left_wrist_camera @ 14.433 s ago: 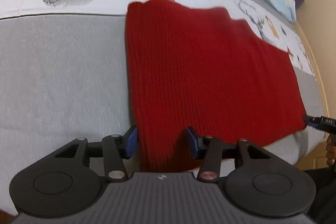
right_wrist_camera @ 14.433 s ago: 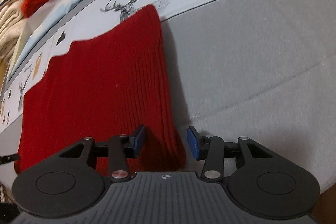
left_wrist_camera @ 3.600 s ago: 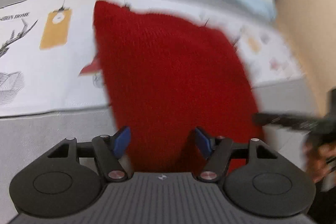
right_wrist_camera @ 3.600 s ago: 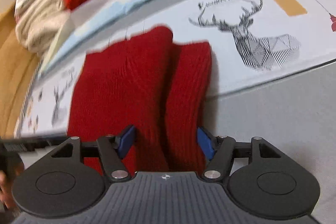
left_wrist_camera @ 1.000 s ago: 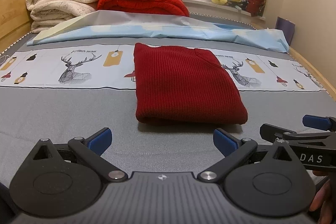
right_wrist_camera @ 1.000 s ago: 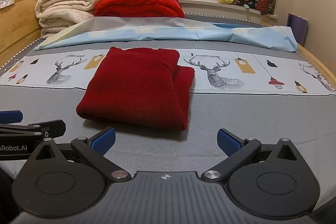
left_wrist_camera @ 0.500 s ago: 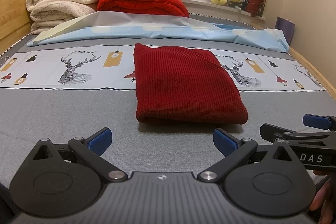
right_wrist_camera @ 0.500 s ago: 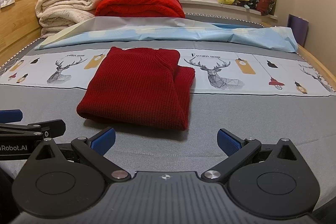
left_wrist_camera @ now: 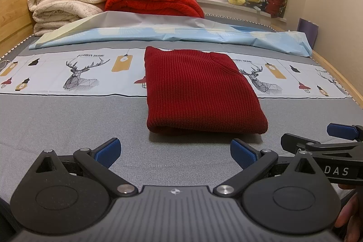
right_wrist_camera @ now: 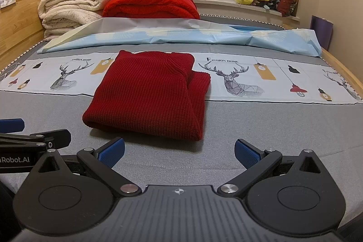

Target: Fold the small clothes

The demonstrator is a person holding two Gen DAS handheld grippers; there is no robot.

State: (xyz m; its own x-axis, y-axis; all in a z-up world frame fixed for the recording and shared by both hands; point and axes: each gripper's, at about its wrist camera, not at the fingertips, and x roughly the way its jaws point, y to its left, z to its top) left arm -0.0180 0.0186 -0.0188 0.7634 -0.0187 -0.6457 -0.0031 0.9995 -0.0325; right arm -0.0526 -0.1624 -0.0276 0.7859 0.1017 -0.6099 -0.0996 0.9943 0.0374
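Since both claws drew back: red sweater (left_wrist_camera: 199,92) folded, lying mid-bed (left_wrist_camera: 68,124); left gripper (left_wrist_camera: 175,152), right gripper (right_wrist_camera: 179,151) released, empty; unmoved lately; fold judged complete

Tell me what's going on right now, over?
Left gripper open, empty. Right gripper open, empty. Red knit sweater folded on the bed, clear of both. Nothing in the way.
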